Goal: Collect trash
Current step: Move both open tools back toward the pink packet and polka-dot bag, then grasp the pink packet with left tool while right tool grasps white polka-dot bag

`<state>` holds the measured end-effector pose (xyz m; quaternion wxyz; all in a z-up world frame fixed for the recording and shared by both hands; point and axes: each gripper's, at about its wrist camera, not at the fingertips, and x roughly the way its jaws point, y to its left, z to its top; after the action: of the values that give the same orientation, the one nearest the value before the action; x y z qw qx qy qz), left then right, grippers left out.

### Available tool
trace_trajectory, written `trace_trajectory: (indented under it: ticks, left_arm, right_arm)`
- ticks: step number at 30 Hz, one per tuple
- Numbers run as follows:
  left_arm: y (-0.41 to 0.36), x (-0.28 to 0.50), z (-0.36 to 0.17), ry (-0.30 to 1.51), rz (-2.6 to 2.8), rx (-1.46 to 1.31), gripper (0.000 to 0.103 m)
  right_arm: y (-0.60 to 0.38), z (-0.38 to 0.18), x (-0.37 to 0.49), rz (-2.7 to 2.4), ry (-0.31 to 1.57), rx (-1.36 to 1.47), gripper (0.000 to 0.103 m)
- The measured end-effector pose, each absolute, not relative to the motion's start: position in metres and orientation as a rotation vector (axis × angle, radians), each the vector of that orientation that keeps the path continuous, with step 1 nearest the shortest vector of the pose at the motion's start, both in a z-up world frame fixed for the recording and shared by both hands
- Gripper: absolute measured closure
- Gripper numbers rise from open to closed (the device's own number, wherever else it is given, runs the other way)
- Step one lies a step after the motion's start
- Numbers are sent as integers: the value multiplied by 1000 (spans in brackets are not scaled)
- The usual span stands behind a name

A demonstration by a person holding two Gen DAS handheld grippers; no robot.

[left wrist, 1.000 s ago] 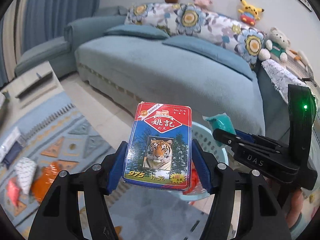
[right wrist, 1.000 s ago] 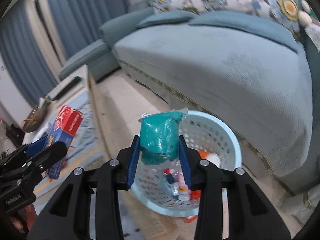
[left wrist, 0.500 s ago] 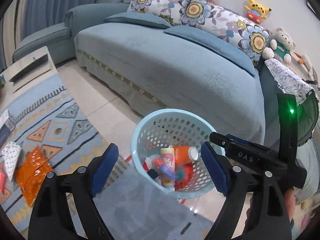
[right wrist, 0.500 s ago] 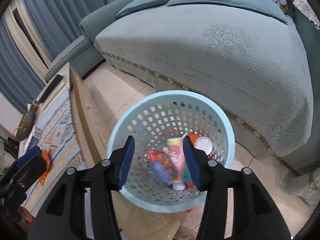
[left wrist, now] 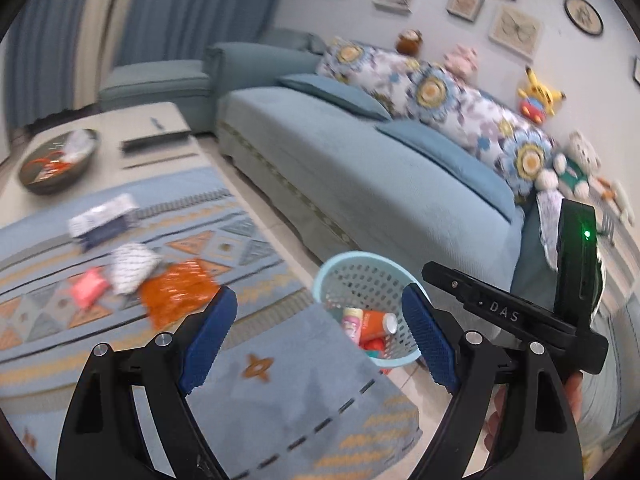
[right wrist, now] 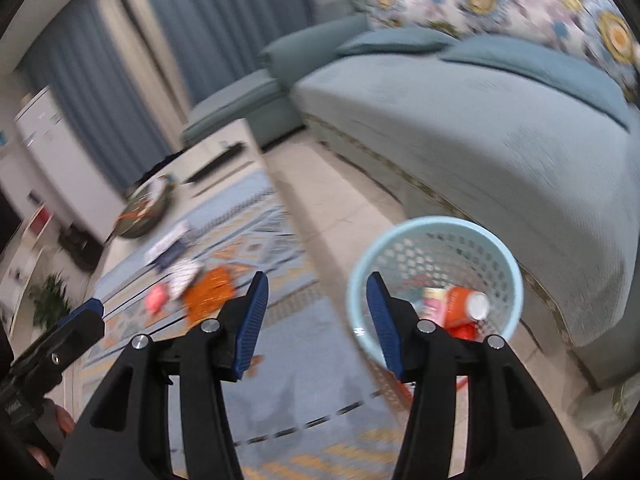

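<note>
A light blue perforated trash basket [left wrist: 362,266] [right wrist: 502,252] stands on the floor by the sofa, holding an orange bottle [right wrist: 466,306] and other litter. My left gripper [left wrist: 316,332] is open and empty, above the patterned table cloth left of the basket. My right gripper [right wrist: 314,320] is open and empty, just left of the basket. Trash lies on the cloth: an orange wrapper [left wrist: 176,290] [right wrist: 212,288], a white patterned packet [left wrist: 130,266], a pink item [left wrist: 88,286] [right wrist: 156,300] and a white-and-blue pack [left wrist: 102,220].
A blue sofa [left wrist: 360,168] with flowered cushions and plush toys runs behind the basket. A dark bowl [left wrist: 58,160] and a remote [left wrist: 156,144] sit at the table's far end. The right gripper's body [left wrist: 520,316] shows in the left wrist view.
Both grippers let go of their loads, the tiger card box and the teal bag, over the basket, then drew back and turned left toward the table. Both views are blurred by motion.
</note>
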<state>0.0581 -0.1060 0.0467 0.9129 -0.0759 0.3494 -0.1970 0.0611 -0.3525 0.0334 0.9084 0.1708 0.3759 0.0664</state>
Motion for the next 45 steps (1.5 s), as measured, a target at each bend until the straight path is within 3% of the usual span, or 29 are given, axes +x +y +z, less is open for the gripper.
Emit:
trace_trajectory:
  ticks: [12,18,26,33,45]
  left_arm:
    - [26,-51,133,601,-167,-227,15]
    - [76,-52,134,615,-67,-227,13]
    - [117,29,64,680,-58,-266,14]
    - [124,120,-20,747,-95,-251,14]
    - [115,203,-117,864,-102,-85,18]
  right_arm:
    - [-244,94,22,330,763,150,52]
    - [-217,88,27,356,764,106,49]
    - [-168,46,89,369,776,29,47]
    - [-122,-4,149,423,818,-12,60]
    - [-71,-80,217,434,894,-54,61]
